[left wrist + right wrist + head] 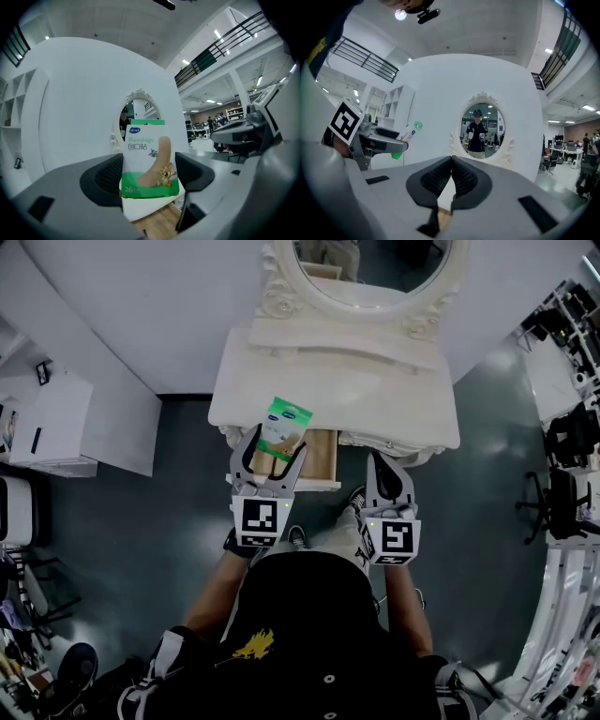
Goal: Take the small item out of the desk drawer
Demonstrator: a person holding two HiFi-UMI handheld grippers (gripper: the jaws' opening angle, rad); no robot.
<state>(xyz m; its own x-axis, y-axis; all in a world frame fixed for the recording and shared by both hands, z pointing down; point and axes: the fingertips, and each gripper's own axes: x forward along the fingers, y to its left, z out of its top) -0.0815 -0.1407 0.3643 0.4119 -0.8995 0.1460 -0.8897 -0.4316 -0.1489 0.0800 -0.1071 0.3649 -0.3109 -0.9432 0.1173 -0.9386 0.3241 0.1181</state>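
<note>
A white-and-green bandage pack (284, 427) stands upright between the pads of my left gripper (276, 452), which is shut on its lower part above the open drawer (322, 457). The left gripper view shows the pack (149, 161) filling the gap between the two dark pads, with the drawer's wooden inside below. My right gripper (386, 463) hangs at the front edge of the white dressing table (375, 399), right of the drawer. In the right gripper view its pads (461, 180) meet with nothing between them.
An oval mirror (370, 263) in a carved white frame stands at the back of the table. A white cabinet (56, 418) is at the left and office chairs (562, 484) at the right. The person's shoes (356, 498) are under the table edge.
</note>
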